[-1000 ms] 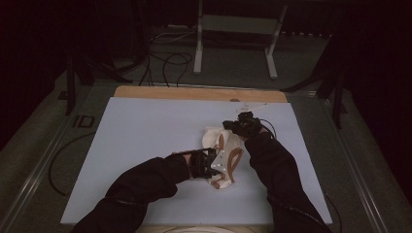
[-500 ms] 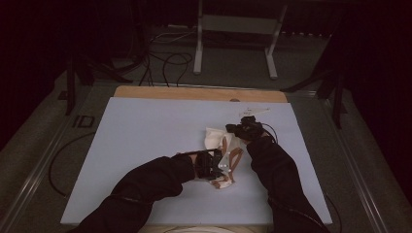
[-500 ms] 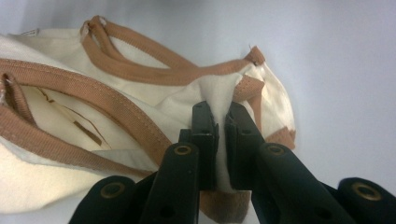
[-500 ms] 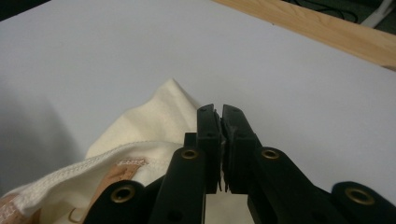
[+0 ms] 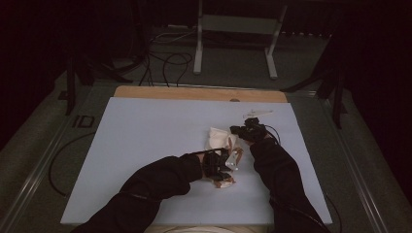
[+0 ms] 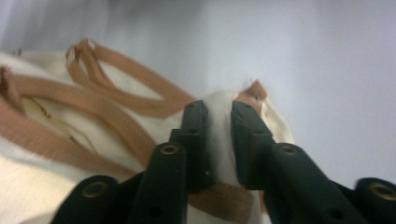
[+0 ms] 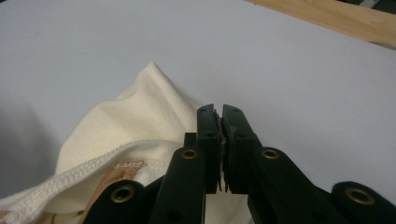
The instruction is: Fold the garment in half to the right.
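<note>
A cream cloth bag (image 5: 217, 138) with tan webbing straps (image 5: 236, 158) lies crumpled on the pale blue mat (image 5: 145, 131), right of centre. My left gripper (image 5: 228, 165) is at the bag's near end. In the left gripper view its jaws (image 6: 219, 116) have just been opening, and a raised fold of cream cloth (image 6: 219, 140) still fills the gap between them; the straps (image 6: 116, 100) loop to the left. My right gripper (image 5: 239, 131) is at the bag's far end. Its jaws (image 7: 219, 112) are shut on a thin edge of the bag (image 7: 140, 112), low over the mat.
A wooden strip (image 5: 199, 93) borders the mat's far edge. A small clear item (image 5: 257, 113) lies just beyond the right gripper. Metal stand legs (image 5: 233, 43) and cables (image 5: 165, 58) sit on the floor behind the table.
The right hand has sunk toward the mat with the bag's far end. The left hand has shifted a little to the right, and its jaws have spread slightly.
</note>
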`<state>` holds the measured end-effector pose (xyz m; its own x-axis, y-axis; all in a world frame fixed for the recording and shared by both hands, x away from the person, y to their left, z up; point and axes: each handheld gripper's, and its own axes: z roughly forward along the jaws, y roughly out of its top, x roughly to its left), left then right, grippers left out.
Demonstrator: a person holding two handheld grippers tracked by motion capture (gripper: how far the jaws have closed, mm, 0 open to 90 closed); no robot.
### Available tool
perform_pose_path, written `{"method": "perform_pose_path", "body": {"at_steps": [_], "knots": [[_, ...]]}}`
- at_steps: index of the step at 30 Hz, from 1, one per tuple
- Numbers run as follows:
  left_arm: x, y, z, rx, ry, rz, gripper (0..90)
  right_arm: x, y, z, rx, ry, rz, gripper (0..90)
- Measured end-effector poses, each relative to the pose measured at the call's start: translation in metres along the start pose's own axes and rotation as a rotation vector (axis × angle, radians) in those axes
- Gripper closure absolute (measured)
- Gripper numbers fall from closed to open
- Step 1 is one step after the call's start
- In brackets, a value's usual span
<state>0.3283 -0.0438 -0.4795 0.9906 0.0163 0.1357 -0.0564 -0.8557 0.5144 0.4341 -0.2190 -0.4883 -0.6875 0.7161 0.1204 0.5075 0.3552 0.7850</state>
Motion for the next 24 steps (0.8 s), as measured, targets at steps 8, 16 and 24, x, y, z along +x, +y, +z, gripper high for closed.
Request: {"method": "perform_pose_path", "body": {"at_steps": [8,16,24], "knots": [[0.001,0.002,-0.017,-0.099,0.03,-0.044,36.9,-0.01,-0.007,0.002,0.018,0.001,-0.006,87.2],[0.007,-0.012,-0.048,-0.203,0.048,-0.124,15.1,-0.021,-0.013,0.003,0.03,-0.007,0.018,86.3],[0.007,-0.043,-0.066,-0.242,0.119,-0.215,5.0,-0.029,-0.018,0.002,0.046,-0.033,0.021,84.6]]}}
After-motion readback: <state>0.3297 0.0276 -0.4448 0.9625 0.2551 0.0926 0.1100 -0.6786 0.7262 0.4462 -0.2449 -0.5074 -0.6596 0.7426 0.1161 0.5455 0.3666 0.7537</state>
